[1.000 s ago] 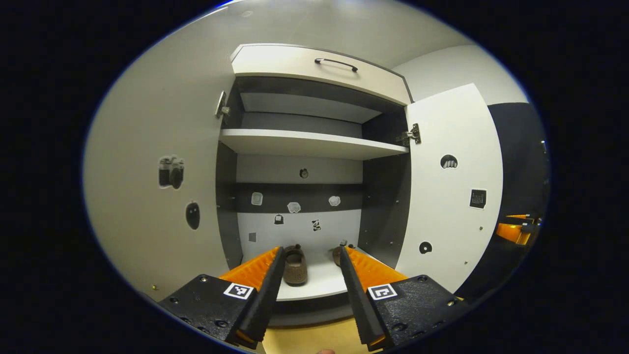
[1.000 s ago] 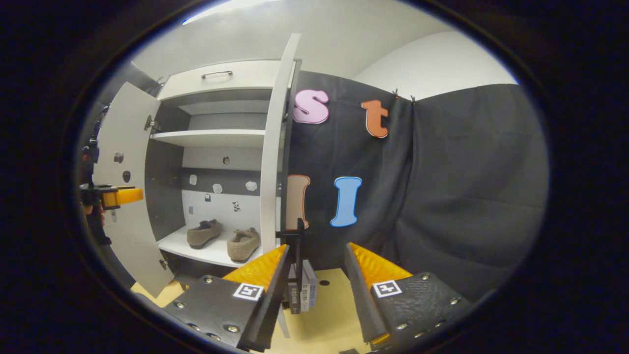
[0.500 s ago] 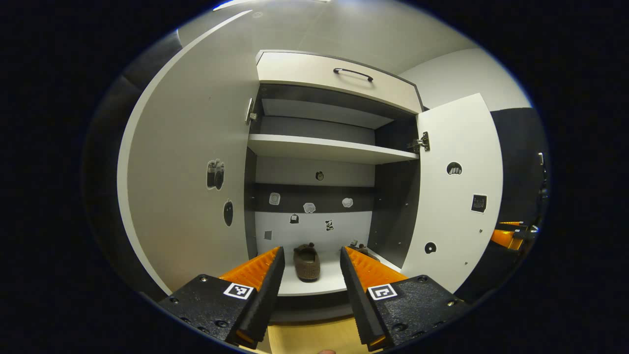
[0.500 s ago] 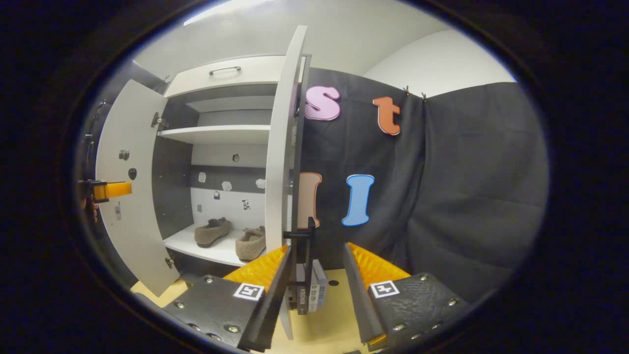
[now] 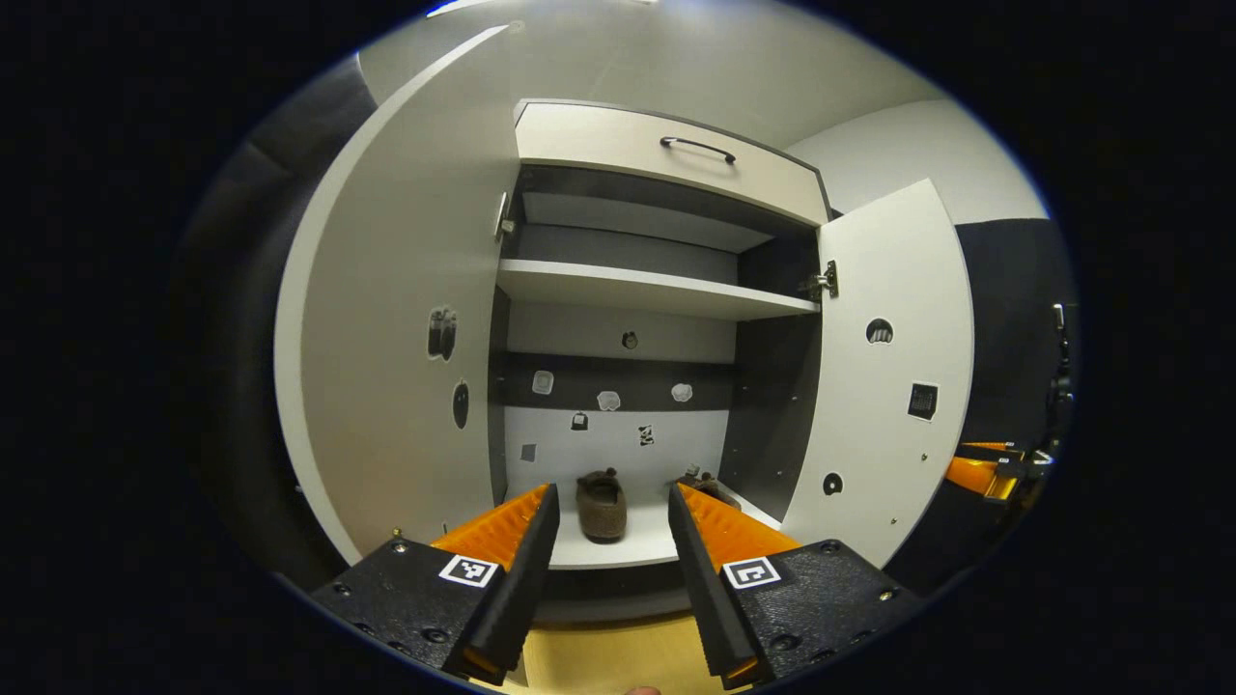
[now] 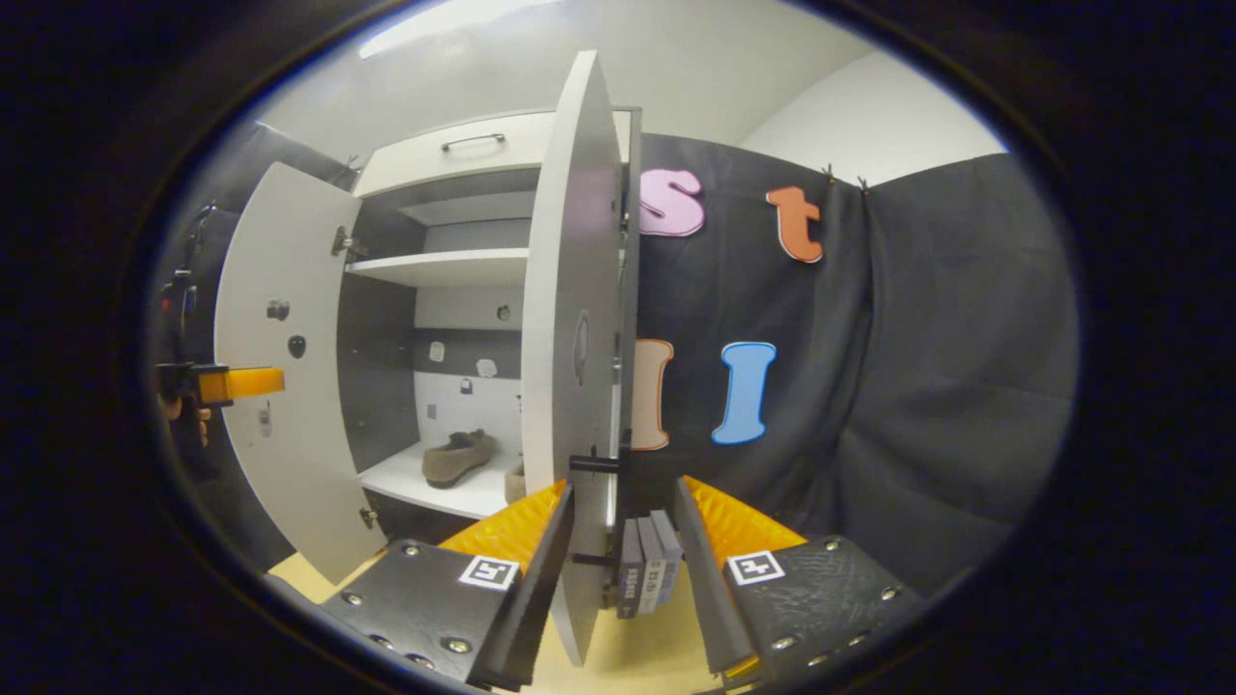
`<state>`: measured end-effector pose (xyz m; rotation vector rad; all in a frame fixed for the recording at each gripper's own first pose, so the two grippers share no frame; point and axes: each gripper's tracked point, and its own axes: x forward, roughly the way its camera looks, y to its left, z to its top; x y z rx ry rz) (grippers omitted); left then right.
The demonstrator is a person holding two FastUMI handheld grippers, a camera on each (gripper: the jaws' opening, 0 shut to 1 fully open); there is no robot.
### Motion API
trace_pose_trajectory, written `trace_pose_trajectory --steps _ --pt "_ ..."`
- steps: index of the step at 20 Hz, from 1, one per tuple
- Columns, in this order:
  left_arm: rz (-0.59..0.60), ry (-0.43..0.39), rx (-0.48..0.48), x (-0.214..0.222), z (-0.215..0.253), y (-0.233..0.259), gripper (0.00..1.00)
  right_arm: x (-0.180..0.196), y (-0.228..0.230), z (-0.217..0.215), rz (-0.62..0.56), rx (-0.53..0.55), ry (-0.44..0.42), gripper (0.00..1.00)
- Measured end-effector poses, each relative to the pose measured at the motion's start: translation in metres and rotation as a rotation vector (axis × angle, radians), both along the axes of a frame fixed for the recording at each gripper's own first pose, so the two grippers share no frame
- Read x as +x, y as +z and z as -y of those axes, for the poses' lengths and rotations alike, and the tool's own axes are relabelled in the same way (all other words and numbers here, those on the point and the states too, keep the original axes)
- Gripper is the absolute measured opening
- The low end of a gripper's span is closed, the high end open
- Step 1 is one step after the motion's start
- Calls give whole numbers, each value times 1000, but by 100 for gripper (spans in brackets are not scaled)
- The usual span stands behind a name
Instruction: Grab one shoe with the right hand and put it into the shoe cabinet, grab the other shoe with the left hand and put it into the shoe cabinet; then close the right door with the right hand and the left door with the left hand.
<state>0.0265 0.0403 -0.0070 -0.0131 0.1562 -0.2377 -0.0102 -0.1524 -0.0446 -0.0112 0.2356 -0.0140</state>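
White right door (image 6: pixel 570 386) stands edge-on between the right gripper's (image 6: pixel 618 541) spread, empty fingers; both shoes (image 5: pixel 601 504) on the bottom shelf (image 5: pixel 618 550). Best push flat behind the handle (image 6: pixel 594 463), swinging steadily. Left gripper (image 5: pixel 608 541) gapes, empty.

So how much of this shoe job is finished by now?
Both shoes already sit on the cabinet's bottom shelf. In hand: the open right gripper is at the right door, its edge and handle between the fingers. Left to do: shut that door, then the left door, wide open beside the open left gripper.
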Motion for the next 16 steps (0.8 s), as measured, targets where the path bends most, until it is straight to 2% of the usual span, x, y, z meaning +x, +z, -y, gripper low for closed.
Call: trace_pose_trajectory --steps 7,16 --pt "-2 47 -20 -26 -22 9 70 7 -4 -23 -4 64 88 64" --pt "2 105 -35 -51 -50 18 70 18 -8 -49 -11 96 163 64"
